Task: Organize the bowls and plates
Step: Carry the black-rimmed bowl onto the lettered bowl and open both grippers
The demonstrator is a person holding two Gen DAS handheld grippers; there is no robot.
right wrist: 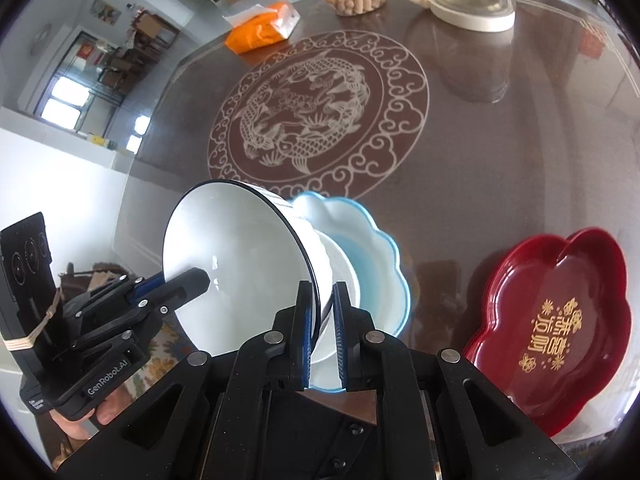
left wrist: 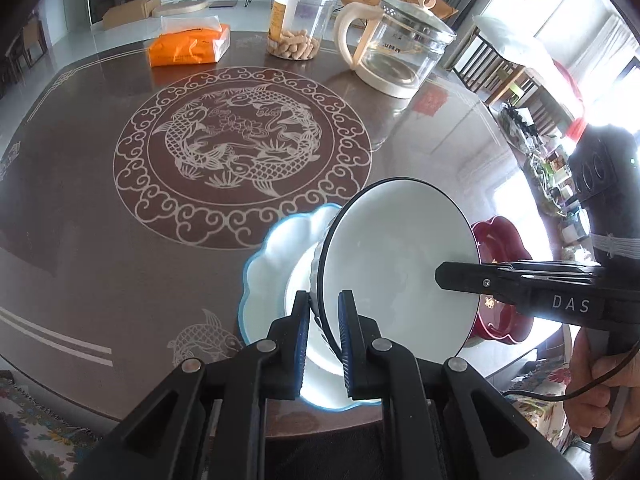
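Observation:
A white bowl with a dark rim (left wrist: 392, 264) (right wrist: 236, 256) is tilted on its side above a scalloped blue-edged white plate (left wrist: 276, 248) (right wrist: 376, 248) near the table's front edge. My left gripper (left wrist: 324, 320) is shut on the bowl's rim; it also shows in the right wrist view (right wrist: 192, 280). My right gripper (right wrist: 322, 312) is shut on the opposite rim, and shows in the left wrist view (left wrist: 456, 276). A smaller white dish (right wrist: 344, 280) lies in the blue plate under the bowl.
A stack of red flower-shaped plates (right wrist: 560, 320) (left wrist: 500, 240) lies right of the blue plate. At the far side stand an orange tissue pack (left wrist: 188, 44), a clear snack jar (left wrist: 300, 20) and a glass kettle (left wrist: 400, 44). The brown table (left wrist: 80, 200) has a fish medallion.

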